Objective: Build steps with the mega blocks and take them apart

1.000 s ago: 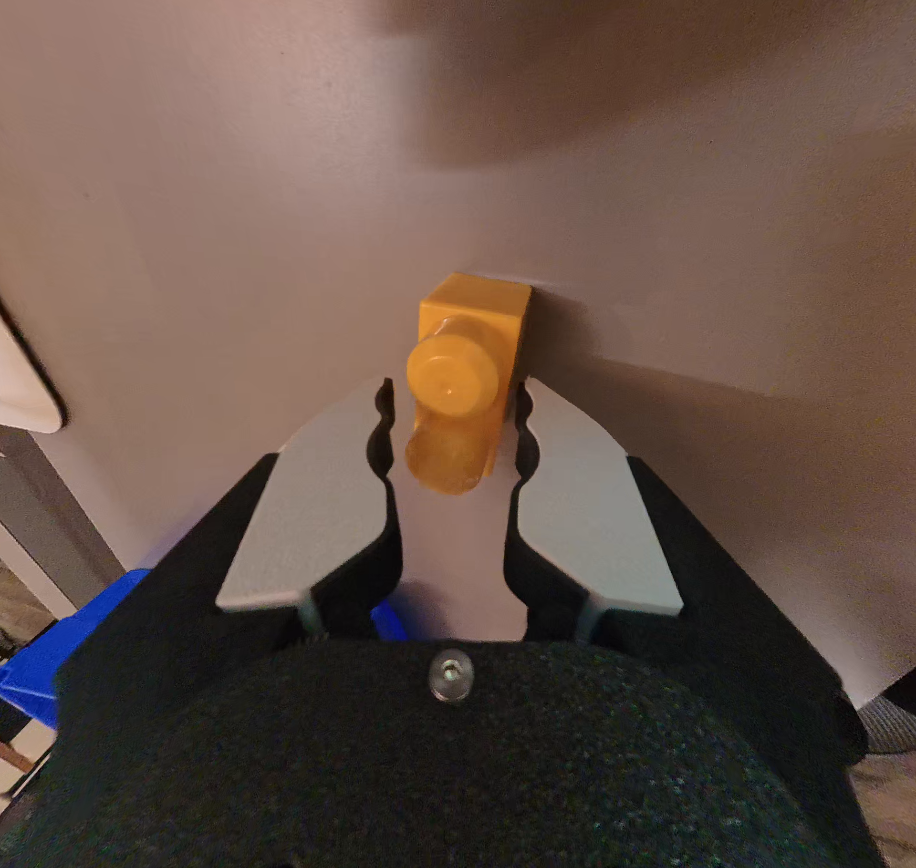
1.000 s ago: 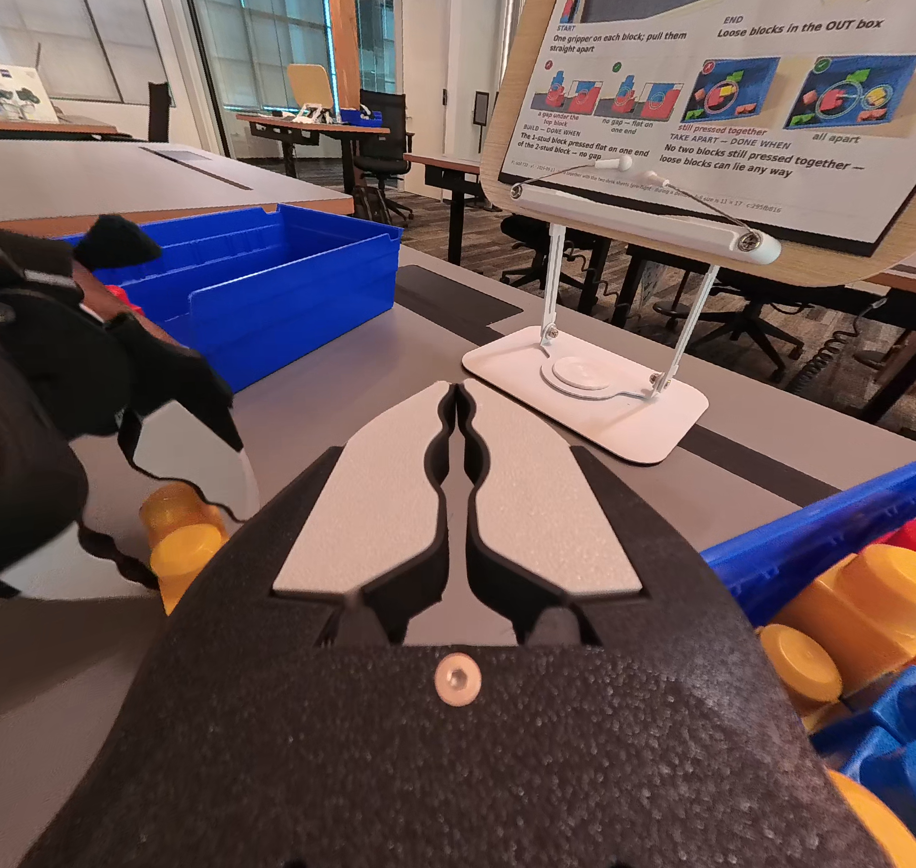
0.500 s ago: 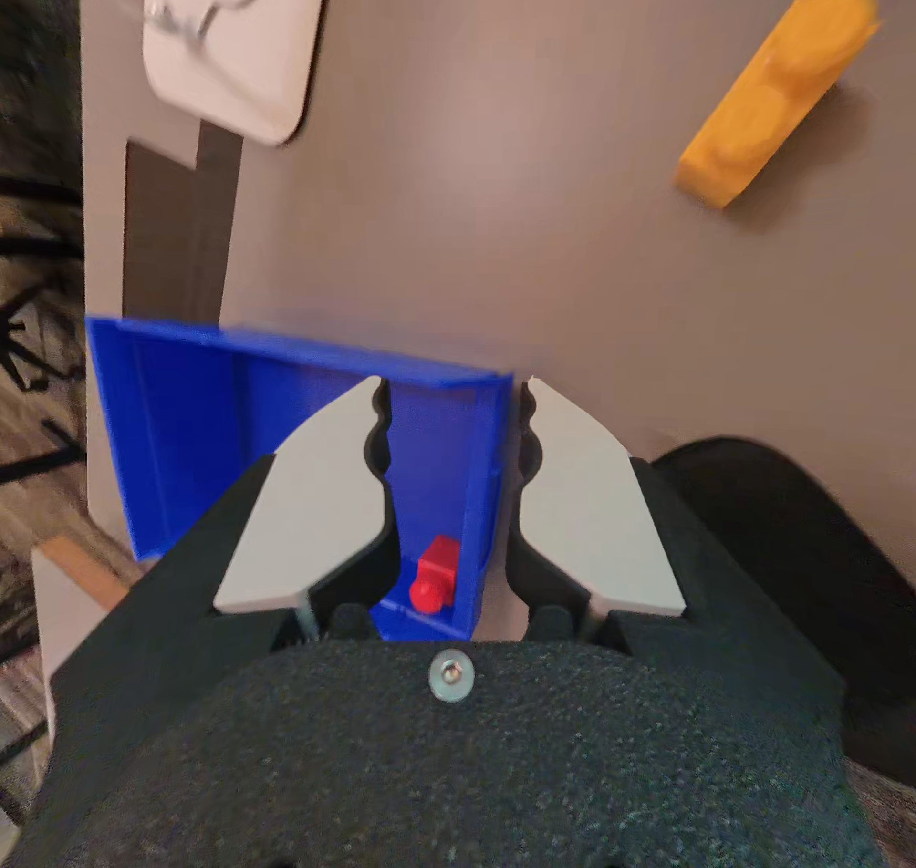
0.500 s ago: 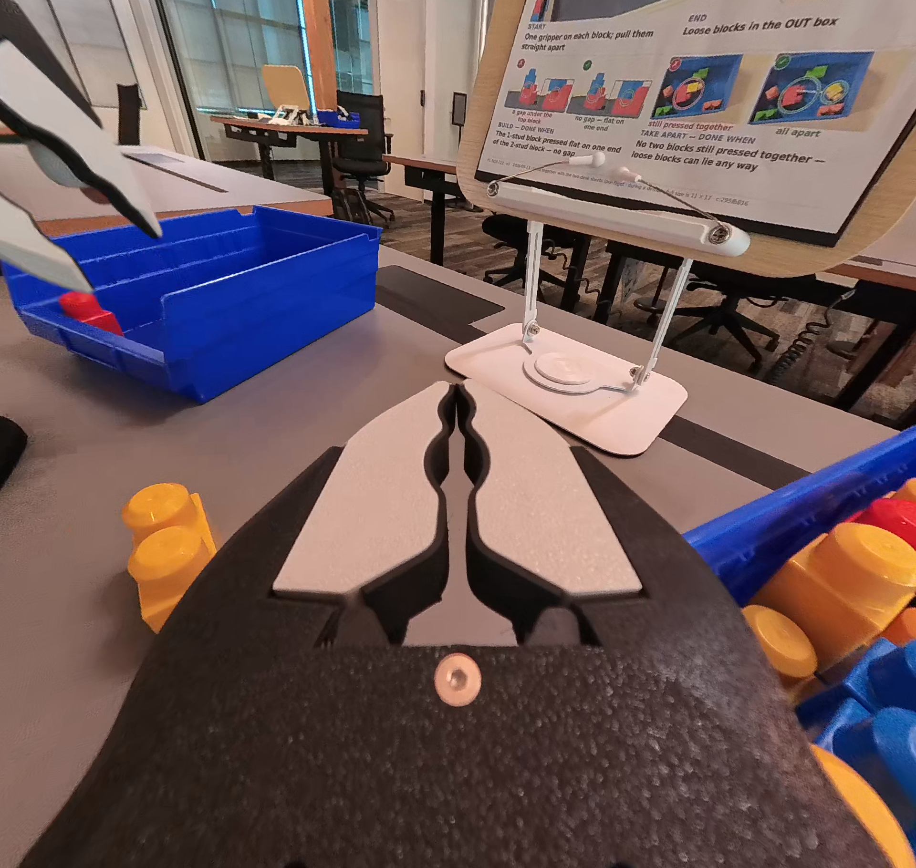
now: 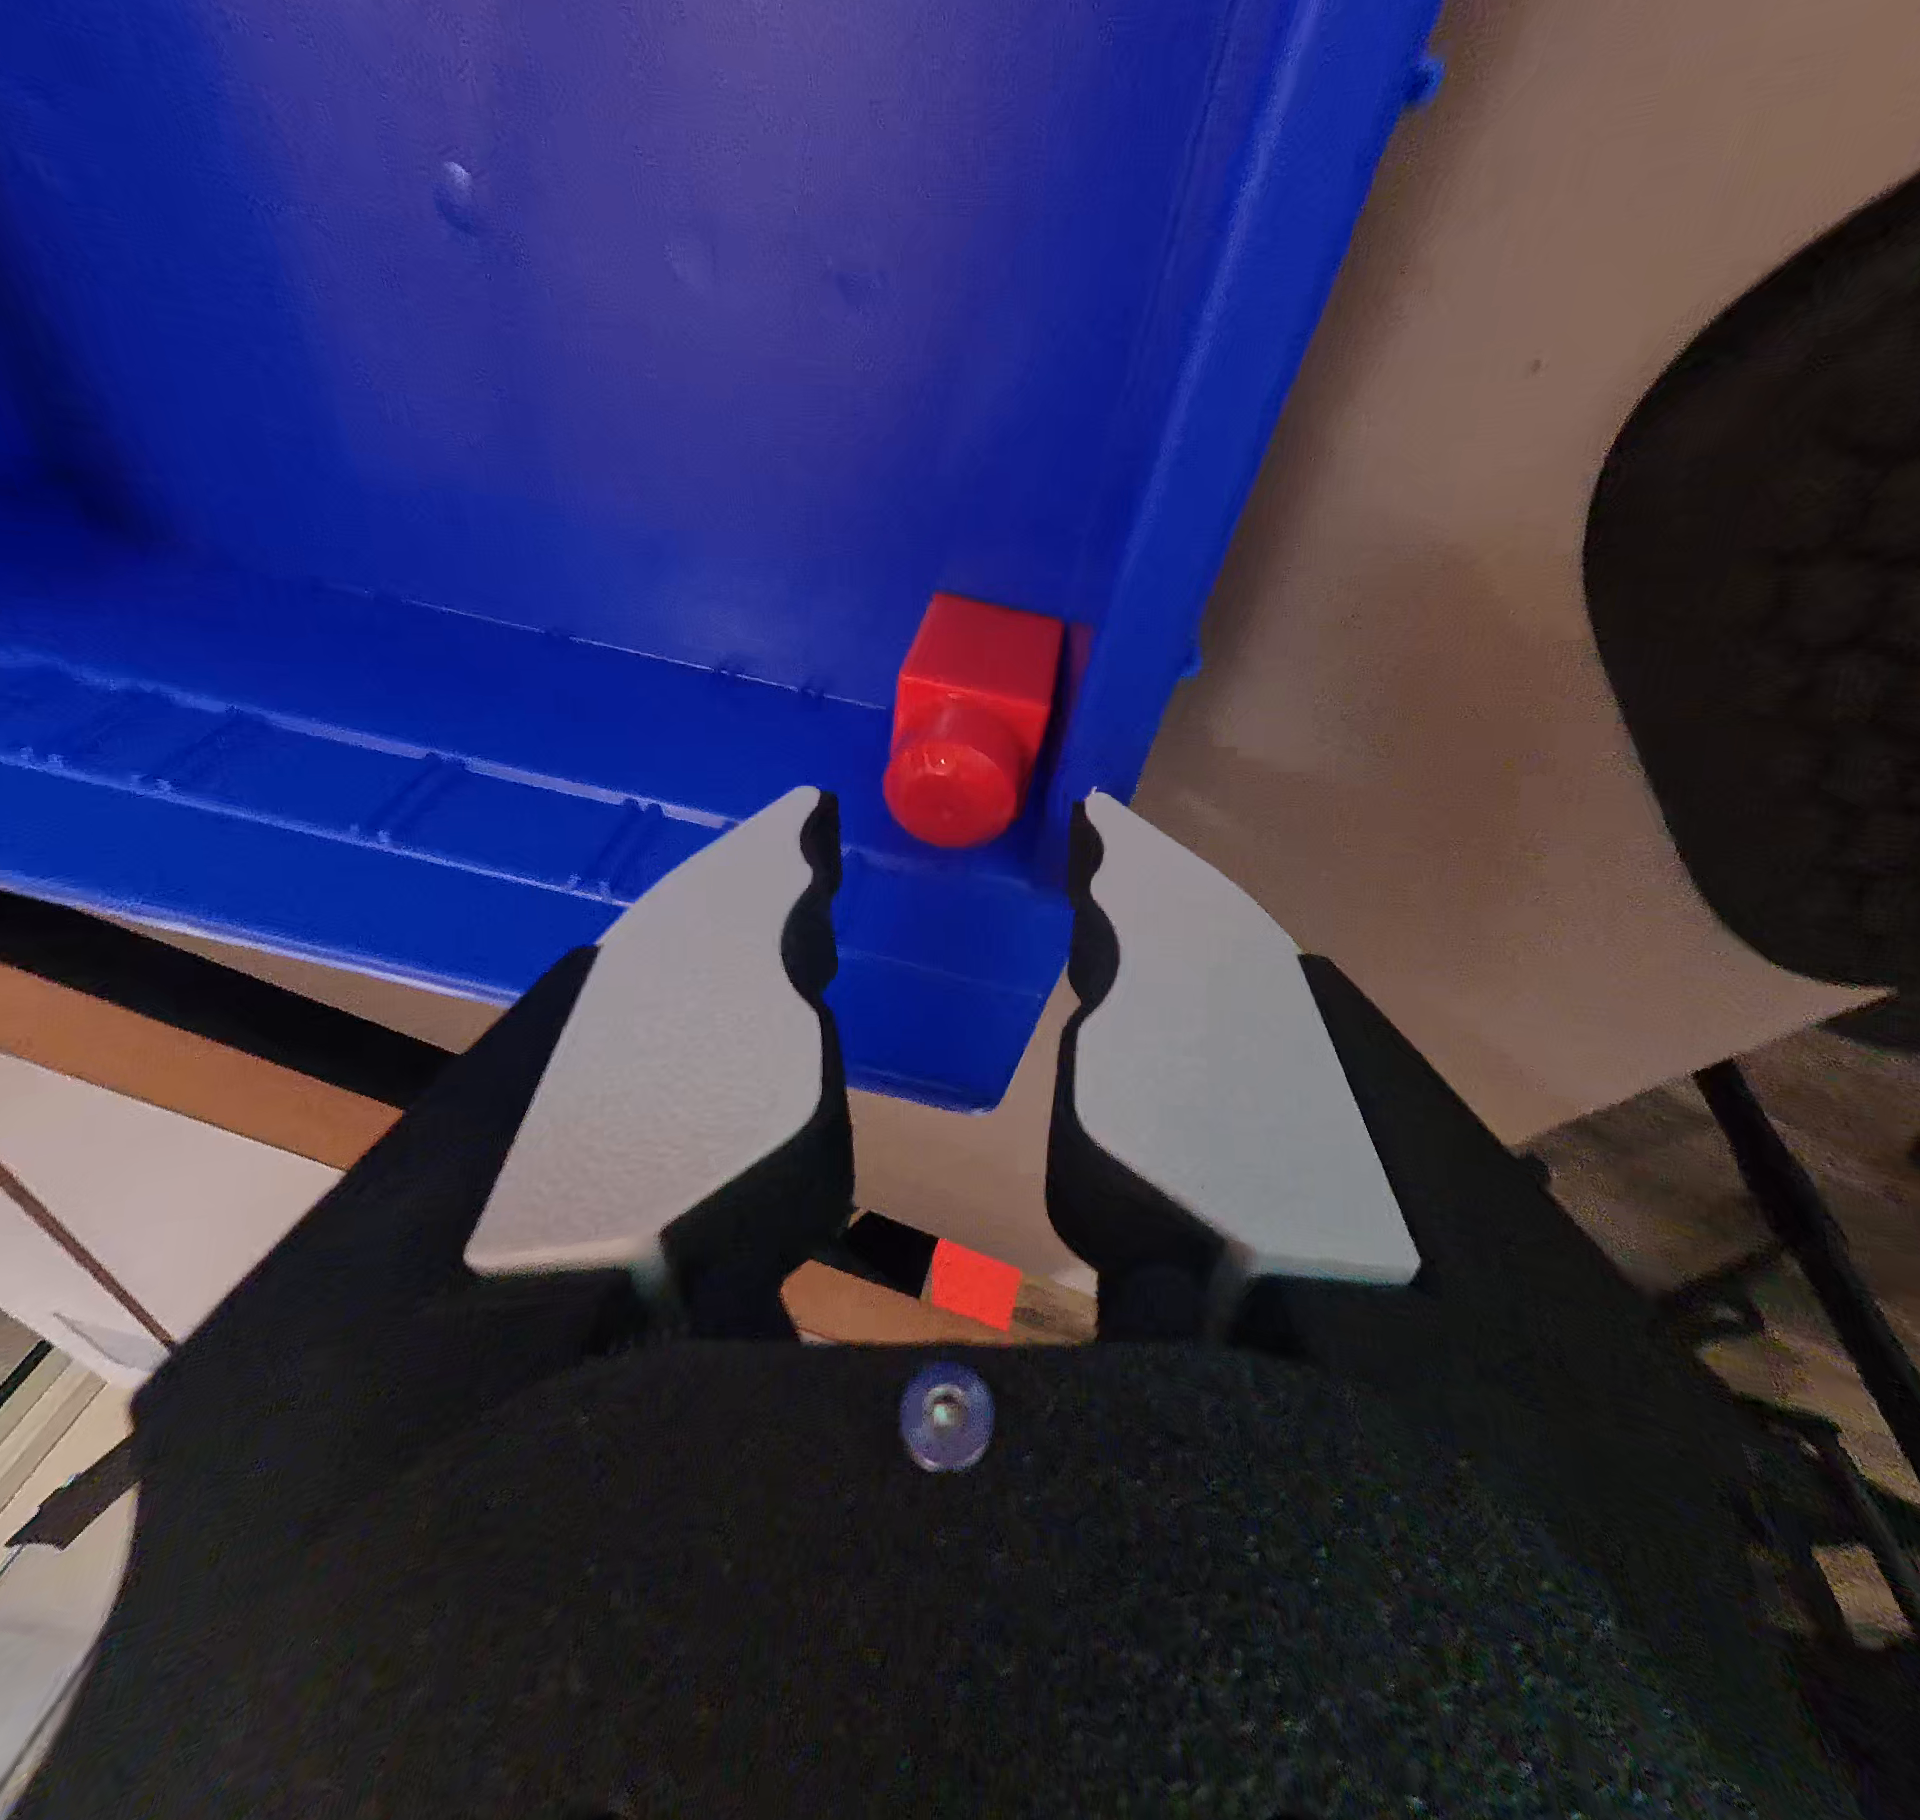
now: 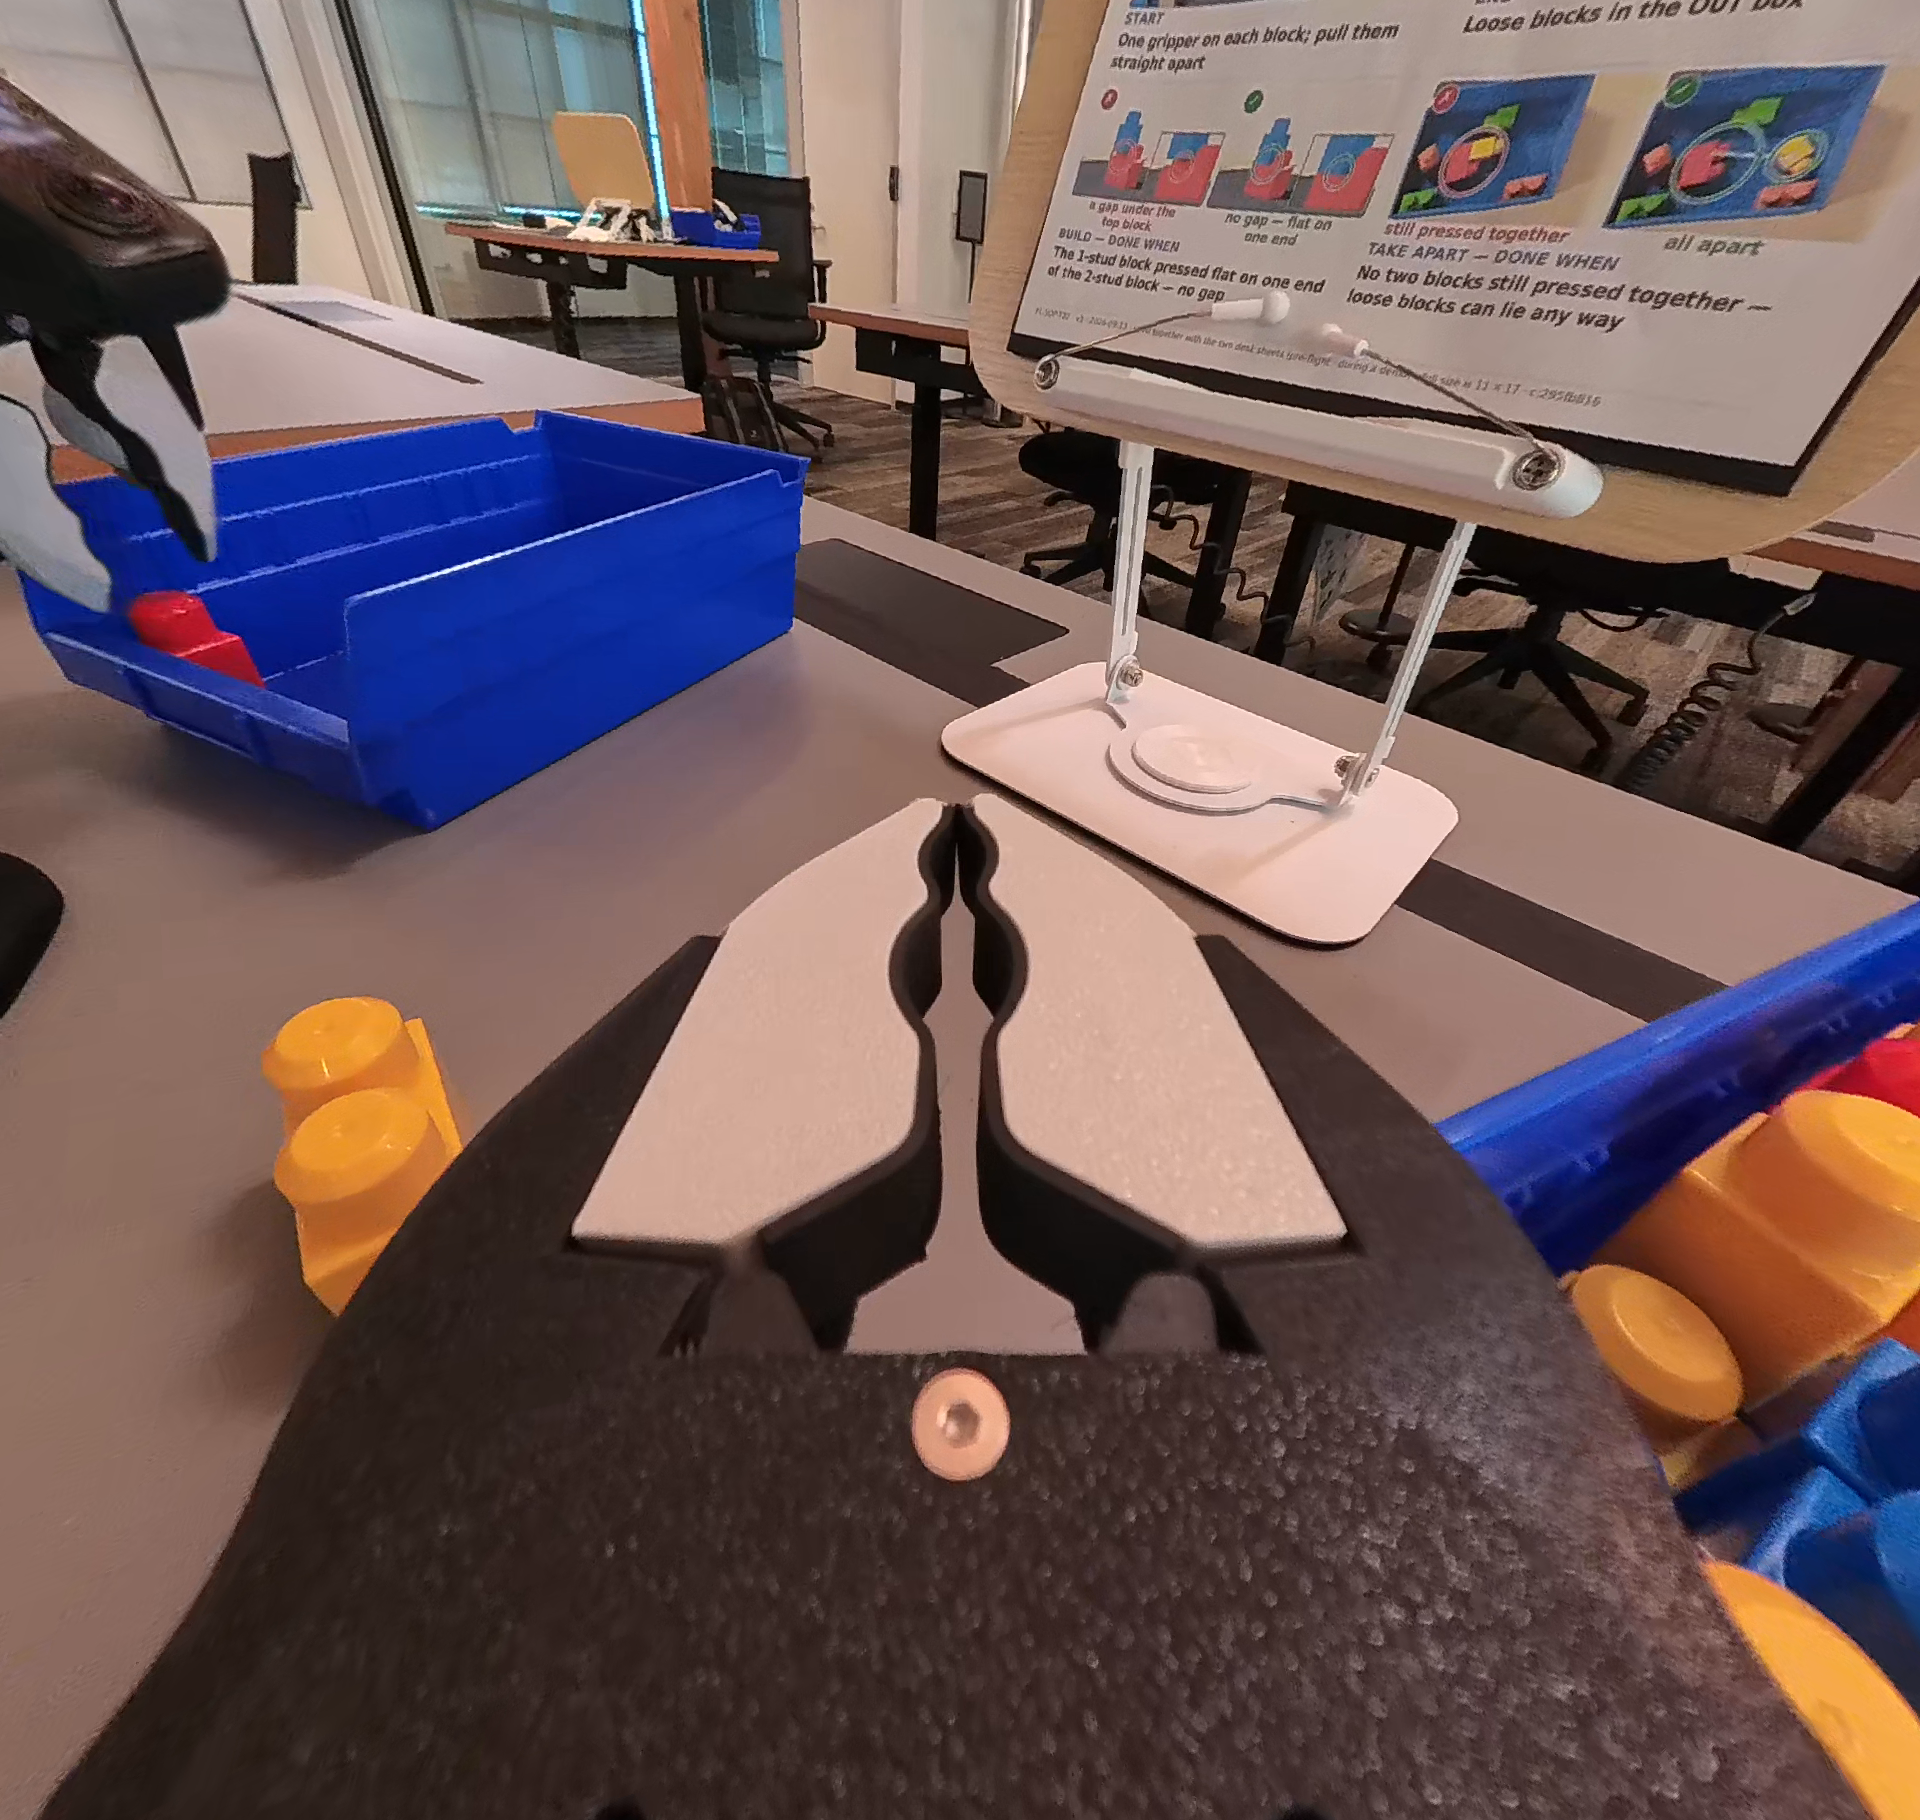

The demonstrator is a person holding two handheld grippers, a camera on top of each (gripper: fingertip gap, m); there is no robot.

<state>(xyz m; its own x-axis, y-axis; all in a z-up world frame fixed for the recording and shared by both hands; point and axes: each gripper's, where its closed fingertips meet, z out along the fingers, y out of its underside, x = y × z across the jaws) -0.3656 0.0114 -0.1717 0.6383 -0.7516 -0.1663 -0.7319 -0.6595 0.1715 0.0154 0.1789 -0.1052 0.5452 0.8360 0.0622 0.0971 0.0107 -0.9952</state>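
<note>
— While we look down the left wrist view, our left gripper hangs over the corner of the blue bin, its fingers spread with nothing between them. Where's the block?

— Just ahead of the tips: the red block lies on its side in that corner, against the bin's right wall. Its stud points back at us, so its long axis runs in line with our fingers and the flat flanks face them left and right.

— Anything hidden there?

— Its far end and underside; we can't tell whether it touches the near wall.

— And the right wrist view?

— Our right gripper has its fingers pressed nearly together, holding nothing, low over the table. A yellow two-stud block stands just beside it on the left, partly cut off by the gripper body. At right, a second bin holds more blocks, only partly in frame.

— Which gripper is nearer the red one?

— The left, clearly; the right is well apart from it. An instruction board stand sits farther back.
</note>
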